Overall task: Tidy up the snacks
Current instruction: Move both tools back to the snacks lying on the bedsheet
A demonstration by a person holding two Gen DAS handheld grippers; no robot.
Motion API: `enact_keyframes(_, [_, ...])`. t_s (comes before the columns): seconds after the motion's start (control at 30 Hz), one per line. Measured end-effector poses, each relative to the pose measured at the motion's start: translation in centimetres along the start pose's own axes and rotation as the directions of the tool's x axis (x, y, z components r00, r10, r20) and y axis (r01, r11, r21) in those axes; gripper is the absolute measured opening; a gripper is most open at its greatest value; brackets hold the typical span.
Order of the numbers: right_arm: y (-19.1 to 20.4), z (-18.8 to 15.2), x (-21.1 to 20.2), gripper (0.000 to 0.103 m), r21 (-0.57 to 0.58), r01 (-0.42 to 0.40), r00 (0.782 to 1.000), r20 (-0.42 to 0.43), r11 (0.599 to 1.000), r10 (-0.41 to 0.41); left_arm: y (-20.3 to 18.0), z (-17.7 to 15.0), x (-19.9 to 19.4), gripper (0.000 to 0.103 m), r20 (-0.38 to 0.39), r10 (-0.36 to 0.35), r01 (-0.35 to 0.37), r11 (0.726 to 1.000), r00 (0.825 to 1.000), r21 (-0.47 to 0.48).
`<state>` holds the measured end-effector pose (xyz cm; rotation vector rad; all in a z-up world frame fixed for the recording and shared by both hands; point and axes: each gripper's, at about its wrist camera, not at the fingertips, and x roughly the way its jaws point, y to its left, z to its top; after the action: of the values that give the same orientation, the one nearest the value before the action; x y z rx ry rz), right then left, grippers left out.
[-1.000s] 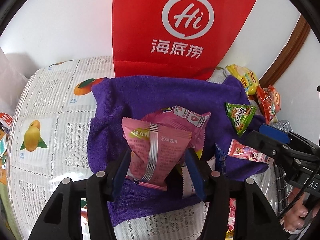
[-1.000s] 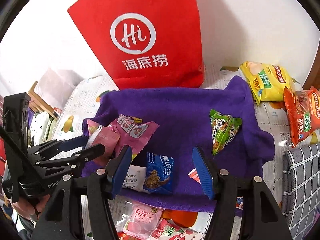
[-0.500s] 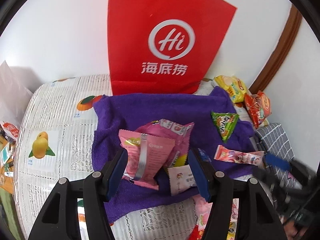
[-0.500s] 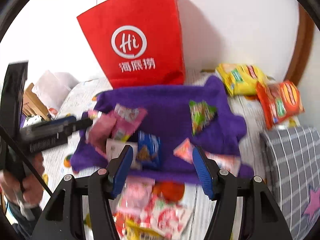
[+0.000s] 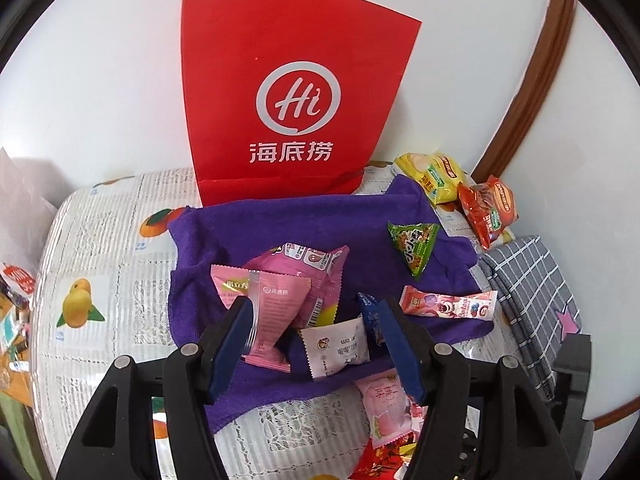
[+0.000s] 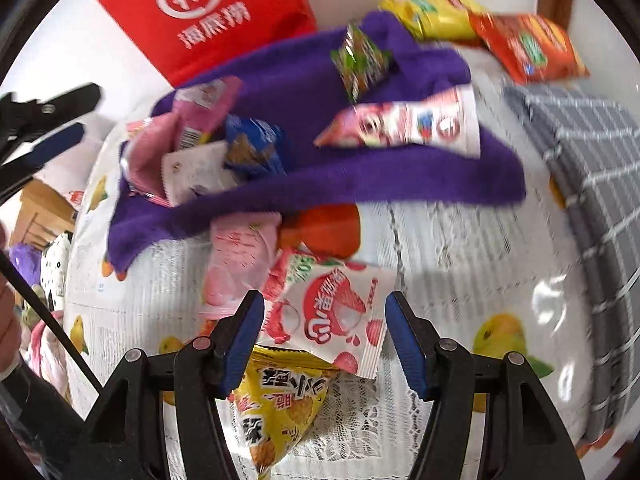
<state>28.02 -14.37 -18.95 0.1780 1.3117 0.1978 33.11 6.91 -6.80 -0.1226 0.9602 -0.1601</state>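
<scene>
Hovering right tongs (image 6: 325,336), strawberry packet (image 6: 332,312)

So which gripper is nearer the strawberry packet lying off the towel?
Right. The right gripper hangs open directly over the strawberry packet; the left gripper is back over the pink packets on the purple towel.

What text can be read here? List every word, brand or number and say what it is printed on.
"Hi" in a ring, with "海底捞" beneath: red paper bag.
"海底捞": pink packet by the left tongs.
"桃味": pale pink peach packet below the purple towel.
Green triangular packet, yellow bag, orange bag, white sachet: print too small.
Strawberry packet between the right tongs: blurred.
</scene>
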Motion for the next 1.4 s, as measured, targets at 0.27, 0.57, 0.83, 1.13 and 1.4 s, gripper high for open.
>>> enact_keyframes(0.27, [0.1,0.1,1.6,0.068,0.054,-0.001,1.0,-0.029,0.999,0.002,0.1,0.1,-0.2,0.064,0.002,0.0,0.0,1.0,1.0,-0.009])
enact_keyframes(0.57, [1.3,0.4,2.7,0.082,0.009,0.074,0.997,-0.01,0.997,-0.073,0.0,-0.1,-0.1,0.064,-0.002,0.001,-0.001,1.0,1.0,-0.003])
enact_keyframes(0.83, [2.8,0.2,3.6,0.086,-0.06,0.11,0.994,0.015,0.992,-0.11,-0.5,-0.2,0.0,0.064,-0.007,-0.004,0.004,1.0,1.0,0.015])
enact_keyframes(1.13, [4.0,-1.7,3.7,0.068,-0.201,0.185,0.981,0.09,0.962,-0.17,-0.3,-0.1,-0.1,0.064,0.0,0.004,-0.004,1.0,1.0,0.006])
enact_keyframes(1.4, [1.0,-1.5,2.0,0.042,-0.12,0.073,0.993,0.098,0.99,-0.062,-1.5,-0.7,0.1,0.064,-0.008,0.016,-0.015,0.998,1.0,0.056])
